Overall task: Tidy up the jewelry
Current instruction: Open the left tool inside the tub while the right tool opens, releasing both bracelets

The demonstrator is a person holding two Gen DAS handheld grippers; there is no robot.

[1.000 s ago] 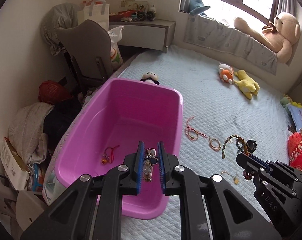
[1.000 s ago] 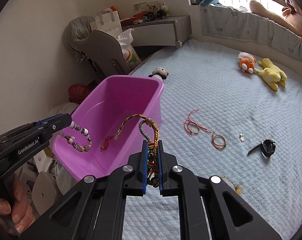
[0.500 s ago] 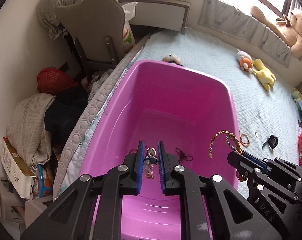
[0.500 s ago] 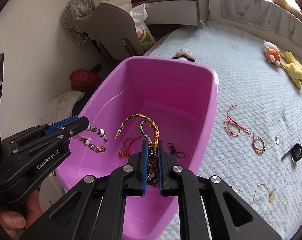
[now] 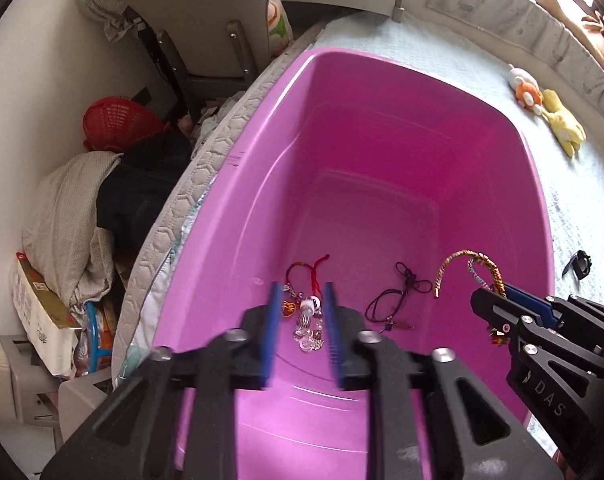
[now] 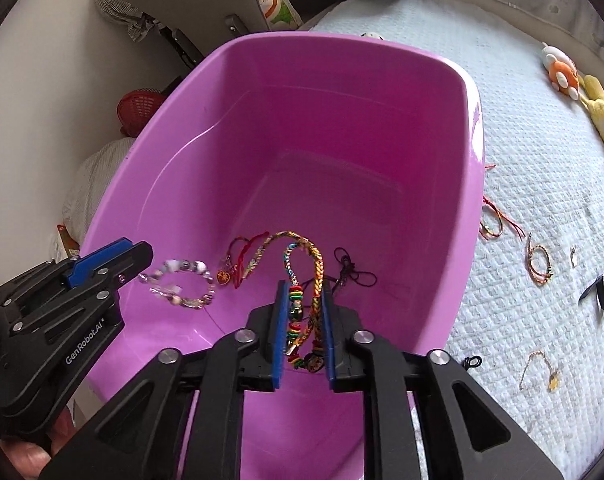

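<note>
Left wrist view: your left gripper [image 5: 302, 312] has just been opening, jaws apart, and the clear-and-pink beaded bracelet [image 5: 307, 326] is dropping free into the glossy magenta plastic tub [image 5: 381, 140].

Right wrist view: your right gripper [image 6: 302, 320] has just been opening too, yet the braided rainbow-and-gold cord bracelet [image 6: 305, 280] is hanging between the pads – I cannot tell whether they're gripping it. It may be snagging on a pad, so pulling away could drag it onto the pale quilted bed [image 6: 541, 160].
</note>
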